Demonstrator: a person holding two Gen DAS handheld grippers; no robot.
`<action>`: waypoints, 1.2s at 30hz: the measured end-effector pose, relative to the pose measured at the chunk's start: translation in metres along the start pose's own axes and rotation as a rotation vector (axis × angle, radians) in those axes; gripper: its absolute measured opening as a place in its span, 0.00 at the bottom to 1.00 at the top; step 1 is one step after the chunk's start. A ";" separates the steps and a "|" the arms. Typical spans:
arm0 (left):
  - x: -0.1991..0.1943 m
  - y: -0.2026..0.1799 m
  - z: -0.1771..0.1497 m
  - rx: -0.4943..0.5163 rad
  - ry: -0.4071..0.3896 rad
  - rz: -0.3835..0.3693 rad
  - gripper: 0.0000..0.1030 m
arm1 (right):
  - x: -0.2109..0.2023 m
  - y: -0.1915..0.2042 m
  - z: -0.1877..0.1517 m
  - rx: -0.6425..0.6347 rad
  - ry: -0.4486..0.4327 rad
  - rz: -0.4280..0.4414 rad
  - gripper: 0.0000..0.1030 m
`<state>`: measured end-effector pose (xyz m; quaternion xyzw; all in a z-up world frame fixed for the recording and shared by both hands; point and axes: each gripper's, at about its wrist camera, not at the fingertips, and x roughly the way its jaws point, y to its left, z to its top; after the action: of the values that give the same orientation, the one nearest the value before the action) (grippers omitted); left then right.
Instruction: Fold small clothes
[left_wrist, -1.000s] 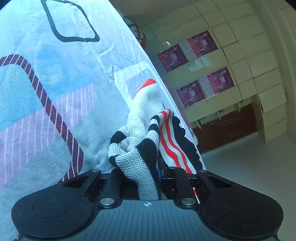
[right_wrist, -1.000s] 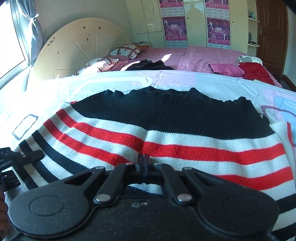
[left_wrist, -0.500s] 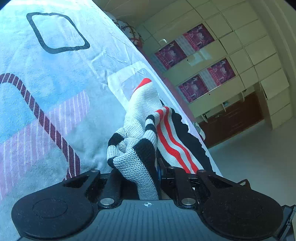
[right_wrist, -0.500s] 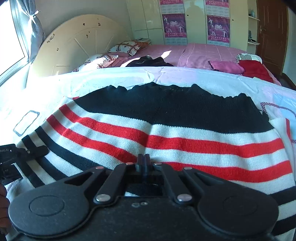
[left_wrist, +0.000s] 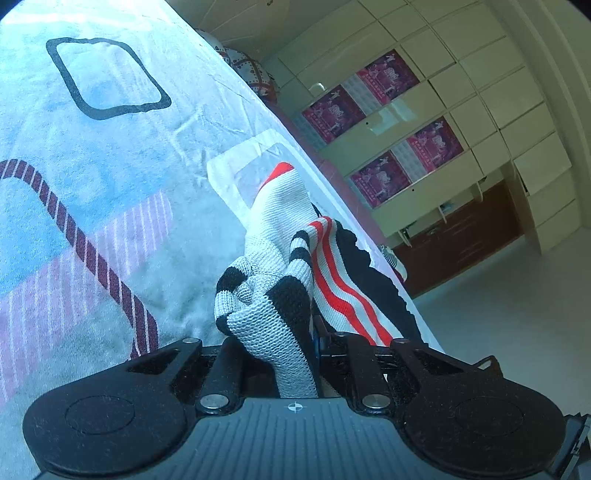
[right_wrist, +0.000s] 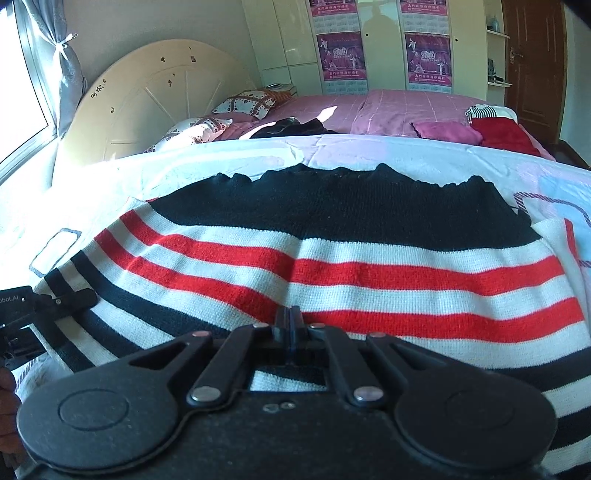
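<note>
The left gripper (left_wrist: 291, 332) has its jaws pinching a bunched fold of the striped sweater (right_wrist: 332, 266), knit pulled up between them. The right gripper (right_wrist: 290, 325) has its jaws pressed together at the sweater's near edge; whether any knit is caught between them cannot be told.

The sweater lies spread on a bed under a pale printed sheet (left_wrist: 110, 184) with outlined shapes and a dark rope-like border. Its black band faces away and red and white stripes run across the middle.

Since a second ago the left view has rolled slightly, bringing more of the floor (left_wrist: 498, 295) into sight, while the grip on the fold looks the same. The right view shows the sweater sitting a touch lower in the picture.

Only the right view shows the cream headboard (right_wrist: 147, 103), the patterned pillows (right_wrist: 243, 103), a pink bedspread (right_wrist: 388, 107), red clothing (right_wrist: 506, 133), the curtain (right_wrist: 62, 55) and a brown door (right_wrist: 532, 55). It also catches the left gripper at the sweater's left corner. Only the left view shows the cupboard wall (left_wrist: 461, 110) with purple posters (left_wrist: 388, 177) side-on.
</note>
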<state>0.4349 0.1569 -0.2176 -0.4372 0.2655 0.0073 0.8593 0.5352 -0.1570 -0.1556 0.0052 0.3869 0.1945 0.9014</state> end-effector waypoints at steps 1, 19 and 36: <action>-0.003 0.001 0.001 -0.026 -0.007 -0.015 0.14 | 0.000 0.000 -0.001 0.000 -0.004 0.000 0.02; 0.009 -0.231 -0.003 0.621 0.056 -0.065 0.14 | -0.055 -0.074 -0.021 0.309 -0.126 0.128 0.05; 0.048 -0.308 -0.172 1.000 0.369 -0.164 0.22 | -0.173 -0.200 -0.107 0.546 -0.230 -0.053 0.20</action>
<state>0.4741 -0.1739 -0.0911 0.0118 0.3483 -0.2640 0.8994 0.4220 -0.4185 -0.1426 0.2596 0.3200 0.0576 0.9093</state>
